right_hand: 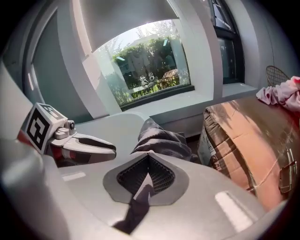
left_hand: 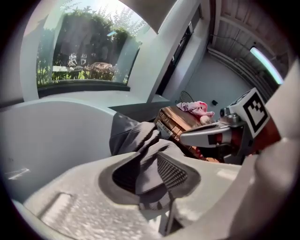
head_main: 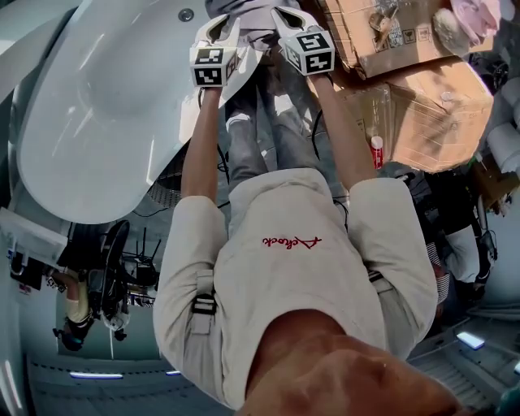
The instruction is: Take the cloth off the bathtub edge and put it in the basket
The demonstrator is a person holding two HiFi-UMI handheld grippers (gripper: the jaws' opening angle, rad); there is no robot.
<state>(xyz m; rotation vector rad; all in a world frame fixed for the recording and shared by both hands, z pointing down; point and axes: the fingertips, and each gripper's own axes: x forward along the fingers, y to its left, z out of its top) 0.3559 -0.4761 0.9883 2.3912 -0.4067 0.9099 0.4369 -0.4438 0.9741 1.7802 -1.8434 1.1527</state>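
Note:
A grey cloth (head_main: 253,18) hangs bunched between my two grippers, next to the white bathtub (head_main: 106,122). In the left gripper view, my left gripper (left_hand: 152,161) has a fold of the cloth (left_hand: 136,136) running through its pads, and the rest is heaped in front against the tub wall (left_hand: 47,136). In the right gripper view, my right gripper (right_hand: 149,161) is shut on a thin strip of the cloth (right_hand: 161,138). Both grippers point down, side by side and close together. In the head view the left gripper (head_main: 218,28) and the right gripper (head_main: 284,20) flank the cloth.
Taped cardboard boxes (head_main: 414,89) are stacked right of the tub, with a pink rag (right_hand: 281,96) on top and a wire rim (right_hand: 275,74) behind. A window (right_hand: 150,70) lies beyond the tub. The person's body fills the lower head view.

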